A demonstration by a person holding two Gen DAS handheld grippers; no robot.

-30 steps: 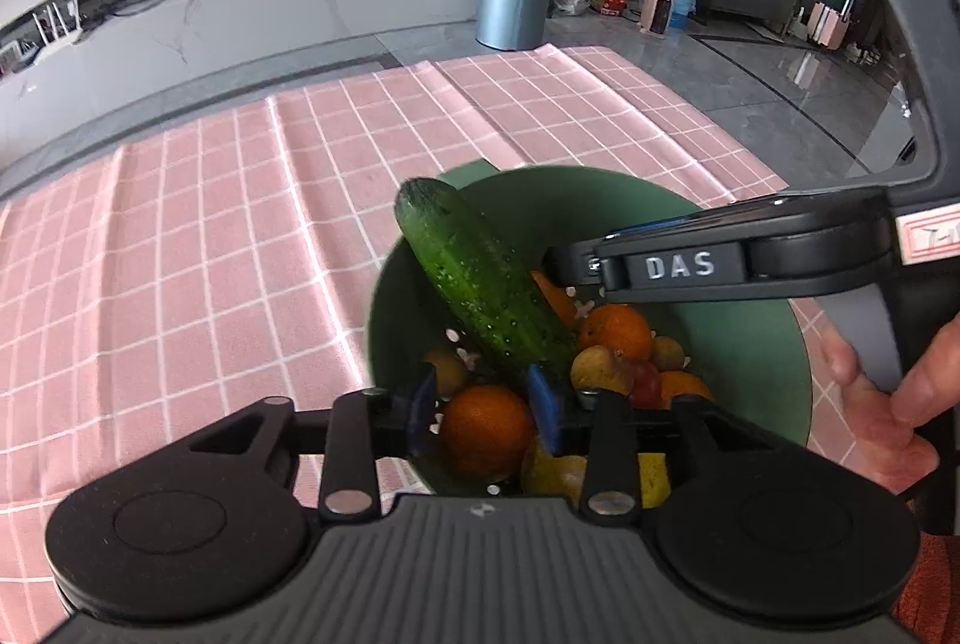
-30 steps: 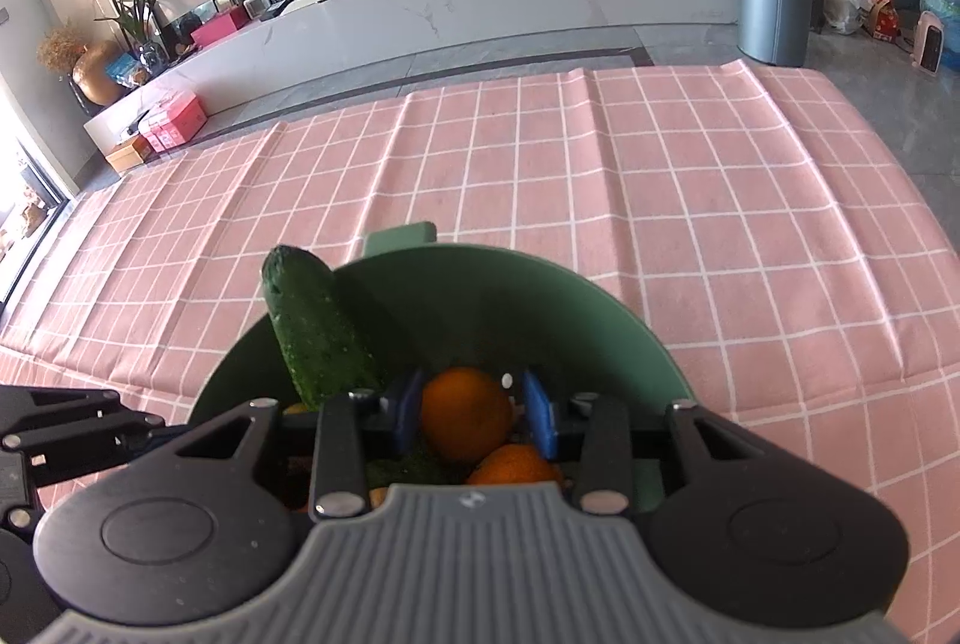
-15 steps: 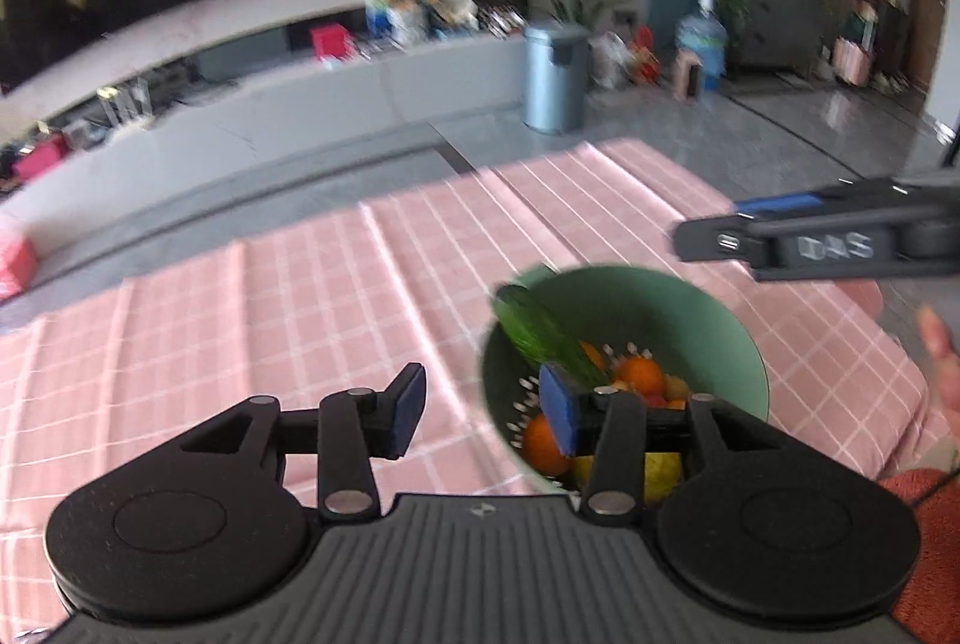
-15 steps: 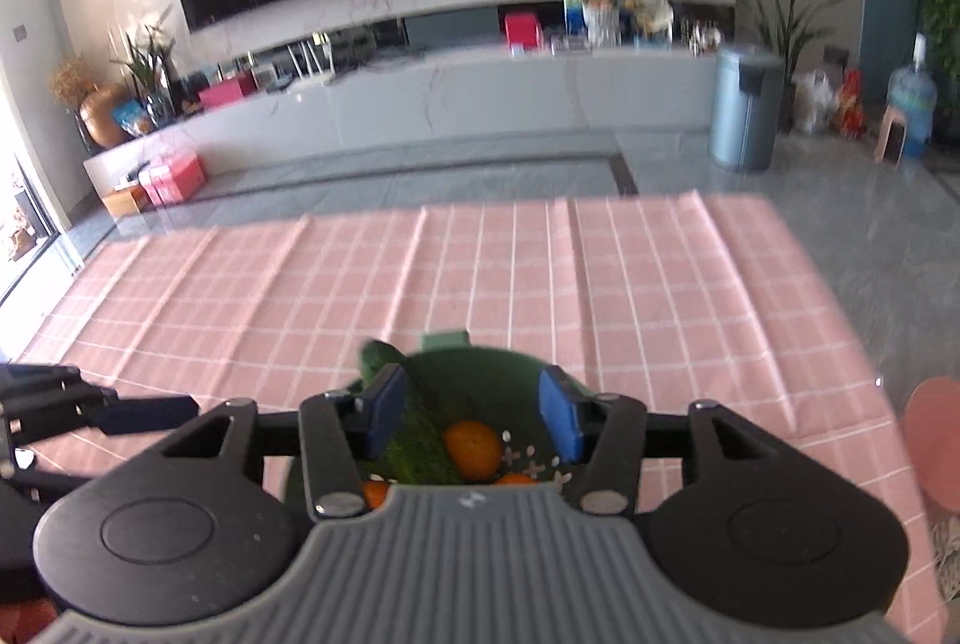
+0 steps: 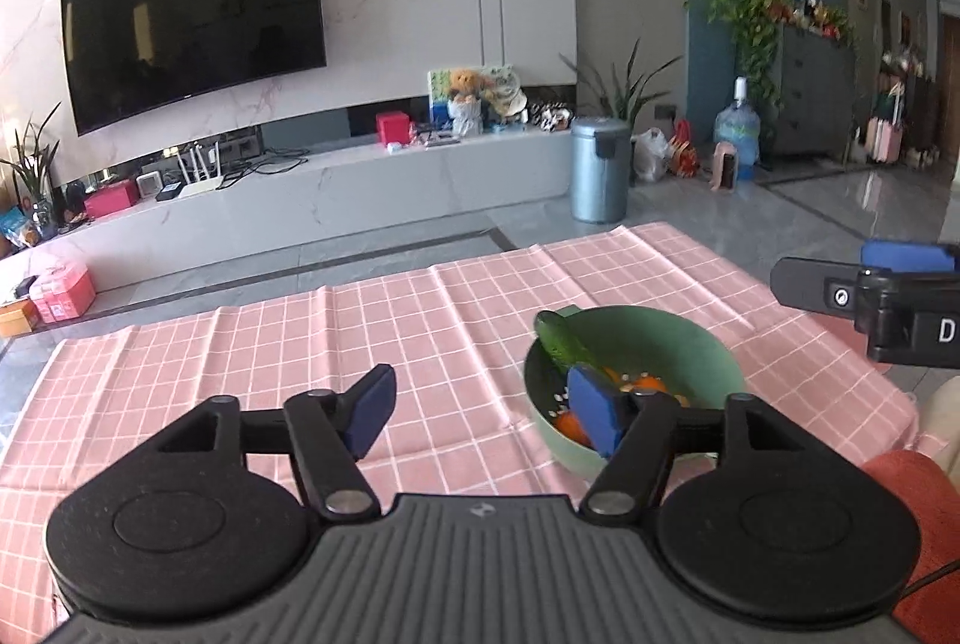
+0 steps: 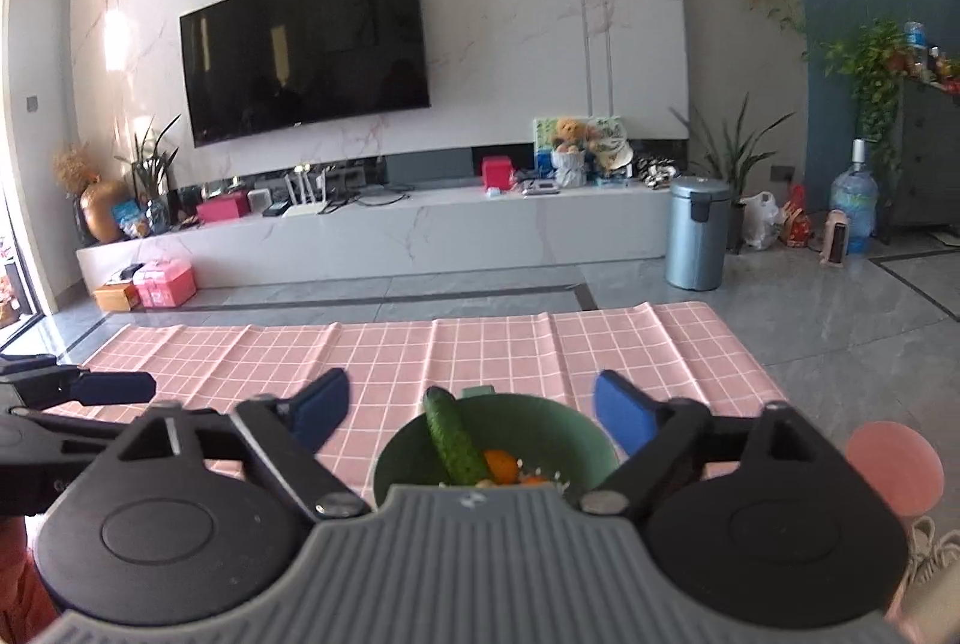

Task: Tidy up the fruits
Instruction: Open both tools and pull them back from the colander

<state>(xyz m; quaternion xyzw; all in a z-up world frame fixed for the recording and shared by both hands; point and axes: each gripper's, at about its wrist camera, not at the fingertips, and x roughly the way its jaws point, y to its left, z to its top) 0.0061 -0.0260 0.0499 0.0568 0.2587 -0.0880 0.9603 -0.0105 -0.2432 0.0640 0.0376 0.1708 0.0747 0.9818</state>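
On the pink checked cloth [image 5: 420, 320] sits the green bowl [image 5: 690, 338] with a cucumber [image 6: 454, 440] leaning on its rim over oranges [image 6: 501, 464]; left gripper [image 5: 483, 413] and right gripper [image 6: 471, 410] above it, jaws opening, nothing between them

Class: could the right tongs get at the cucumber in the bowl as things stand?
Probably yes. The cucumber leans on the bowl rim with its top end bare, and the right tongs, opening and empty, face it with nothing between.

One bowl [image 5: 714, 344], one cucumber [image 5: 561, 341]
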